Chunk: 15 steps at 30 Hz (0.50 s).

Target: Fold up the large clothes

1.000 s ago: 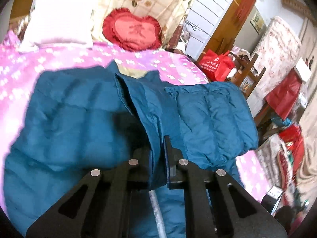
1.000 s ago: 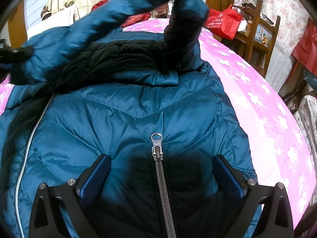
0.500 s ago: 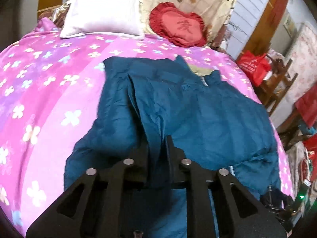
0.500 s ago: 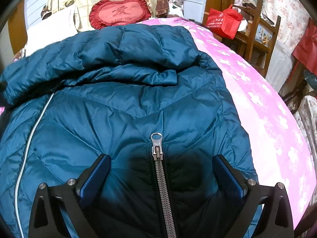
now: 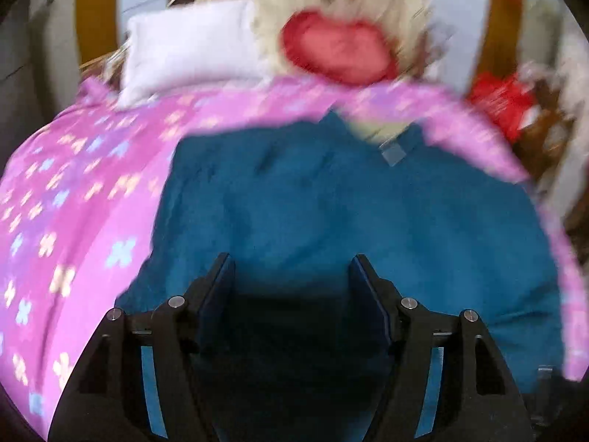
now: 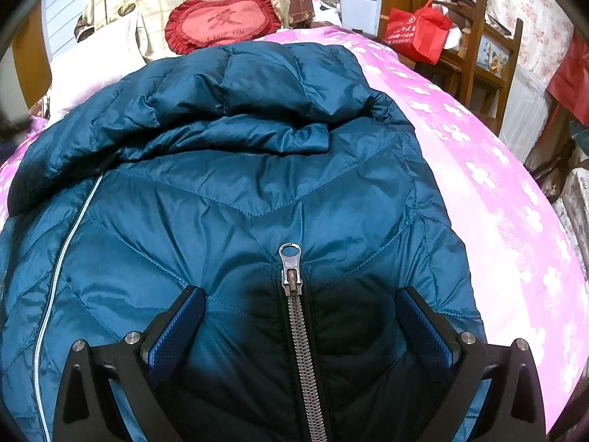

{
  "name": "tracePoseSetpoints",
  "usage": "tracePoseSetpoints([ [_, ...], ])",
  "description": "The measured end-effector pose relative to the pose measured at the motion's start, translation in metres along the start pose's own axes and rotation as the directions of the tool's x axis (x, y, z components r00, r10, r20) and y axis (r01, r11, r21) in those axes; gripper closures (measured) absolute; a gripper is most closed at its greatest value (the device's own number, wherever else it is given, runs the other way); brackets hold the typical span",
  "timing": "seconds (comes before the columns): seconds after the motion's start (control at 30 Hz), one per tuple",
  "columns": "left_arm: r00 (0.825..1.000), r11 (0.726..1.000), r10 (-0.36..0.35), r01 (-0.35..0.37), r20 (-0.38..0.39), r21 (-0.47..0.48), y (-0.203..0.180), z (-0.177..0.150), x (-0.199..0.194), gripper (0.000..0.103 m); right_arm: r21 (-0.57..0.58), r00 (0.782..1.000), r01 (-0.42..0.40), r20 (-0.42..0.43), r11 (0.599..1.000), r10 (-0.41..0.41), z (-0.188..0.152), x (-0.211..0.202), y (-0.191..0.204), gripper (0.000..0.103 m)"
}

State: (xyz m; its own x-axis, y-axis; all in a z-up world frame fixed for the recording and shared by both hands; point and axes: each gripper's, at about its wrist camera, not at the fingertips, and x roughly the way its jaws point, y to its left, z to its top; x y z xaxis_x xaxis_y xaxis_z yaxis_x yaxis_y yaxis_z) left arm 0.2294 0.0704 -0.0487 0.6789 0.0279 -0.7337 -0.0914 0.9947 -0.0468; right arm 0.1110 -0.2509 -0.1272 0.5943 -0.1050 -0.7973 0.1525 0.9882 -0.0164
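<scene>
A large teal puffer jacket (image 6: 257,169) lies on the pink flowered bedspread (image 6: 478,169), with one sleeve (image 6: 228,88) folded across its upper part. It also shows in the blurred left wrist view (image 5: 331,213). My left gripper (image 5: 292,269) is open and empty just above the jacket's near edge. My right gripper (image 6: 300,302) is open and empty, hovering over the jacket front with the silver zipper pull (image 6: 291,269) between its fingers.
A white pillow (image 5: 191,48) and a red heart cushion (image 6: 221,22) lie at the head of the bed. A red bag (image 6: 416,33) sits on wooden furniture (image 6: 478,55) to the right of the bed.
My left gripper has let go of the sleeve and opened, and its view is swinging. The sleeve now lies flat across the jacket. My right gripper has not moved.
</scene>
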Motion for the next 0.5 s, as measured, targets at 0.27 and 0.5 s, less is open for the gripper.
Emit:
tracePoseSetpoints([
  [0.27, 0.999, 0.998, -0.036, 0.037, 0.029, -0.049, 0.016, -0.021, 0.014, 0.035, -0.006, 0.967, -0.075, 0.242, 0.997, 0.075, 0.030, -0.051, -0.015, 0.002],
  [0.5, 0.999, 0.997, -0.046, 0.048, 0.024, -0.068, 0.015, -0.019, 0.014, 0.035, -0.089, 0.936, -0.189, 0.284, 0.978, 0.207, 0.137, -0.011, -0.002, 0.003],
])
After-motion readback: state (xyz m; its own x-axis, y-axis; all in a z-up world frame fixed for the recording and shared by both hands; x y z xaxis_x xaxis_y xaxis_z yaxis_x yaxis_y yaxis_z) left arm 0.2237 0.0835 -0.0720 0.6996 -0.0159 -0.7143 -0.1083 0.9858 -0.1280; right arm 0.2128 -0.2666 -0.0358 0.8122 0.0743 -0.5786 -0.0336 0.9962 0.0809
